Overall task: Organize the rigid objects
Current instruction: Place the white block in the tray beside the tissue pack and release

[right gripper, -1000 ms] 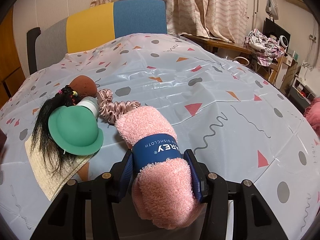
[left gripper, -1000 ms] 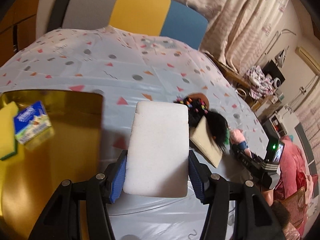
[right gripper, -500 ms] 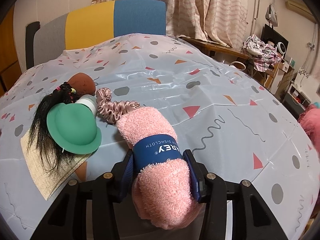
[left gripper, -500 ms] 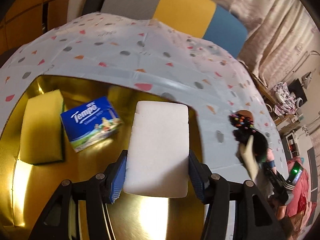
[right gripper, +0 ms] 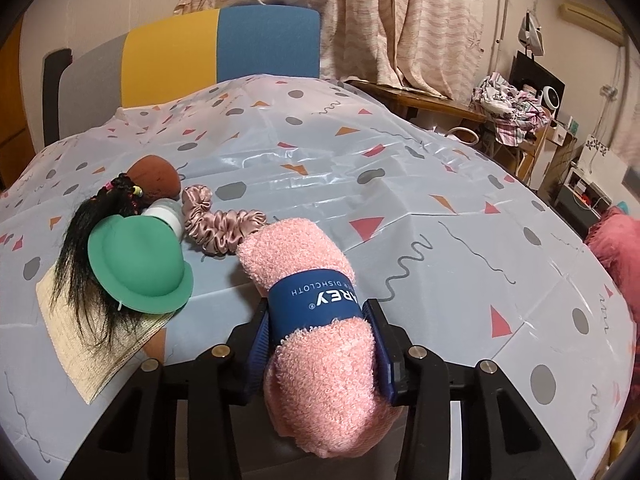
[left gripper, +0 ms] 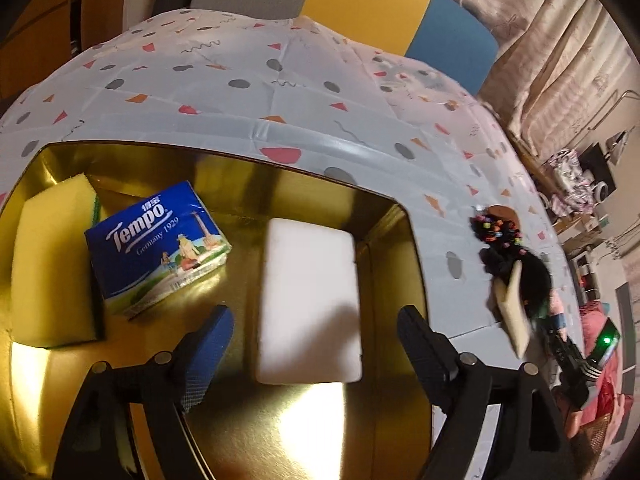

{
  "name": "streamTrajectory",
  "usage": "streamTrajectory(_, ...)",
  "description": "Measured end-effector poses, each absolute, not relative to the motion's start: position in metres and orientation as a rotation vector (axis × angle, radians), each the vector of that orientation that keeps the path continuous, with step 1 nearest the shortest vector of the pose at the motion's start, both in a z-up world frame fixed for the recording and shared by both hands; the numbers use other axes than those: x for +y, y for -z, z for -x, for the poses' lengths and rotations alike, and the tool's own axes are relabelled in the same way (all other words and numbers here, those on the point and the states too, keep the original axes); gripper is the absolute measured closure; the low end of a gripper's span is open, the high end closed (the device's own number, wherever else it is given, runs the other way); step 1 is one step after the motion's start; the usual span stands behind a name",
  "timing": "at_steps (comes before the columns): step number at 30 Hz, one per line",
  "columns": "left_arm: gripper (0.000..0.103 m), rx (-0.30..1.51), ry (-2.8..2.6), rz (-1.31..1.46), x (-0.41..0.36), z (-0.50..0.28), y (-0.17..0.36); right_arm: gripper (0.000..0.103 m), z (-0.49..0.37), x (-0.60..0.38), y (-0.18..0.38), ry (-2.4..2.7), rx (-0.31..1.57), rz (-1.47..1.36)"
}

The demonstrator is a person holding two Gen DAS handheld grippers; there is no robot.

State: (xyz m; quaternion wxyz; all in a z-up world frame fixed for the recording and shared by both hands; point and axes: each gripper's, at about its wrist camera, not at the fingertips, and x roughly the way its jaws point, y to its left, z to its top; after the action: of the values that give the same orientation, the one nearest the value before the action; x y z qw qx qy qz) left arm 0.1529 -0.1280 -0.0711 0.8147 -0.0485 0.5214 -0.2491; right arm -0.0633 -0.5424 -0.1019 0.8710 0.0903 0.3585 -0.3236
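- The left hand-held gripper (left gripper: 314,336) had spread its jaws, letting go of the white sponge block (left gripper: 310,304) it had clamped a second earlier over the bench (left gripper: 280,92).
- The block now lay inside the gold tray (left gripper: 384,208), beside the Tempo tissue pack (left gripper: 158,248) and yellow sponge (left gripper: 50,264).
- That placement looked finished.
- The right hand-held gripper (right gripper: 320,340) stayed clamped on the pink dishcloth roll (right gripper: 316,320), probably the next item to sort.

White sponge block (left gripper: 310,304) lies flat in the gold tray (left gripper: 384,216), beside the tissue pack (left gripper: 158,246)
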Motion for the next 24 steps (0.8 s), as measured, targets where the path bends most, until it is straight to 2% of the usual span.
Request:
streamTrajectory(15, 0.019, 1.020, 0.544, 0.118, -0.095, -0.094, 0.055, 0.058, 0.080, -0.534, 0.088, 0.649, 0.676, -0.210)
streamTrajectory(24, 0.019, 0.990, 0.559, 0.117, -0.075, -0.071, 0.051, 0.058, 0.093, -0.488, 0.075, 0.522, 0.693, -0.224)
